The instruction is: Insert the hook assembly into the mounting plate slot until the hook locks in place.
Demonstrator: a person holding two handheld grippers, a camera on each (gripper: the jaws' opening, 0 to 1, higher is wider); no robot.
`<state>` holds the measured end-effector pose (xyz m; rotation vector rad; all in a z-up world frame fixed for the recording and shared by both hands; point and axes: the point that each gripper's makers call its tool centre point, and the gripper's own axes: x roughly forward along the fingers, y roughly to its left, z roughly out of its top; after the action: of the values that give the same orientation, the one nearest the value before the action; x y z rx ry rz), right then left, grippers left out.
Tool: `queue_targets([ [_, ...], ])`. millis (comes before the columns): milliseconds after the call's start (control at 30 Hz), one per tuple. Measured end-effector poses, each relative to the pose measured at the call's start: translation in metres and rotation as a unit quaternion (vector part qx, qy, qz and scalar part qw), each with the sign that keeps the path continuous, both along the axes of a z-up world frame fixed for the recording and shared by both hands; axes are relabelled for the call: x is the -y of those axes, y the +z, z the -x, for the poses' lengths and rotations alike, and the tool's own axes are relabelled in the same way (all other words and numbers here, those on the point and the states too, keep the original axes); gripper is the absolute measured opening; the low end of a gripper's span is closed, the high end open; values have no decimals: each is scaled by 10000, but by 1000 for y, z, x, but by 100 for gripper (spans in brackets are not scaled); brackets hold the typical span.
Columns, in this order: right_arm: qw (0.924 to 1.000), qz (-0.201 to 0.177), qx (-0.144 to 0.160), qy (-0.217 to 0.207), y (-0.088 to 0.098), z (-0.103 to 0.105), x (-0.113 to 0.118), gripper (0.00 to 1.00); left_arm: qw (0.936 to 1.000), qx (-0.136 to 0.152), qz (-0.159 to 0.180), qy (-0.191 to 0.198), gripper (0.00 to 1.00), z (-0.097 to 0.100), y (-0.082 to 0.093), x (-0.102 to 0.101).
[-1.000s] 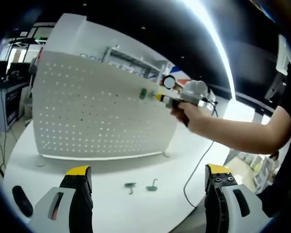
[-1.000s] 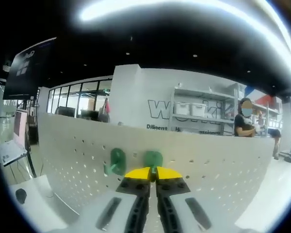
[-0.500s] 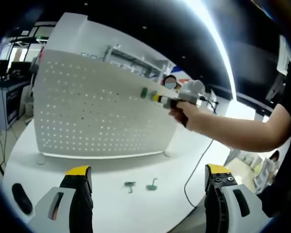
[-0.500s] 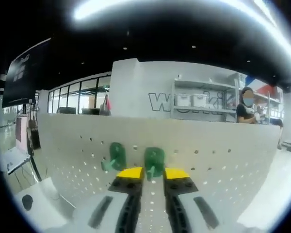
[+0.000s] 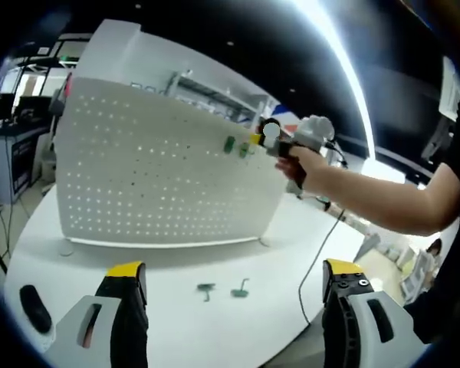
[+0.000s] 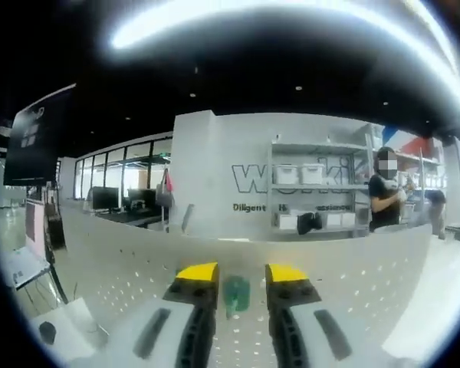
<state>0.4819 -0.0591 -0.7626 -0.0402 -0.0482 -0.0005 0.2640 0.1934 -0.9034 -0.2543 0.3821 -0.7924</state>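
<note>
Left claw: its two yellow-tipped jaws rise at the bottom of the left gripper view. They are spread wide apart and grasp nothing.
Right claw: in the right gripper view its jaws rise at the bottom middle. They are parted, with a gap between the yellow tips. In the left gripper view it sits at the upper middle, in a hand.
Hook on the board: green, seen in the gap between the right claw's tips. I cannot tell if the tips touch it.
Hooks on the board, other view: two small green hooks side by side near the top right of the board, just left of the right claw.
Board: white, full of little holes, standing up on the table. It fills the middle left of the left gripper view.
Table: white and round.
Loose hooks: two green ones lie on the table, lower middle, close together, well apart from the board.
Cord: thin and dark, hanging from the hand down over the table edge.
</note>
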Motion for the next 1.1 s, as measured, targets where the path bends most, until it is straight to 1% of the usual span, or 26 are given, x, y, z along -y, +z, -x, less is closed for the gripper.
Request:
queue_targets([
  [67, 10000, 23, 89, 8, 8, 7, 1, 22, 10000, -10, -4, 8, 96, 1, -1, -1],
  [133, 9999, 44, 141, 7, 11, 14, 3, 22, 10000, -11, -4, 15, 95, 2, -2, -1],
  [200, 9998, 131, 136, 14, 10, 23, 4, 23, 10000, -21, 15, 24, 95, 3, -2, -1],
  [300, 9997, 249, 21, 53, 1, 36, 5, 23, 10000, -55, -6, -9, 95, 5, -5, -1],
  [367, 9994, 331, -69, 82, -9, 45, 6, 23, 10000, -68, -16, -32, 95, 7, -6, 0],
  [433, 9989, 341, -293, 111, -28, 56, 8, 23, 10000, -77, -8, -52, 95, 8, -6, 0],
  [467, 9981, 378, -471, 118, -41, 62, 11, 23, 10000, -75, -9, -61, 95, 9, -6, 1],
  [600, 9963, 367, -758, 142, -69, 78, 15, 24, 9999, -83, -24, -65, 94, 11, -8, 1],
  [633, 9951, 422, -882, 151, -78, 84, 16, 24, 9999, -90, -18, -62, 94, 11, -8, 0],
  [933, 9886, 546, -1375, 268, -118, 123, 17, 24, 9999, -127, -35, -85, 94, 15, -12, 0],
  [1100, 9858, 548, -1555, 324, -133, 141, 12, 24, 9999, -121, -34, -87, 94, 16, -12, 0],
])
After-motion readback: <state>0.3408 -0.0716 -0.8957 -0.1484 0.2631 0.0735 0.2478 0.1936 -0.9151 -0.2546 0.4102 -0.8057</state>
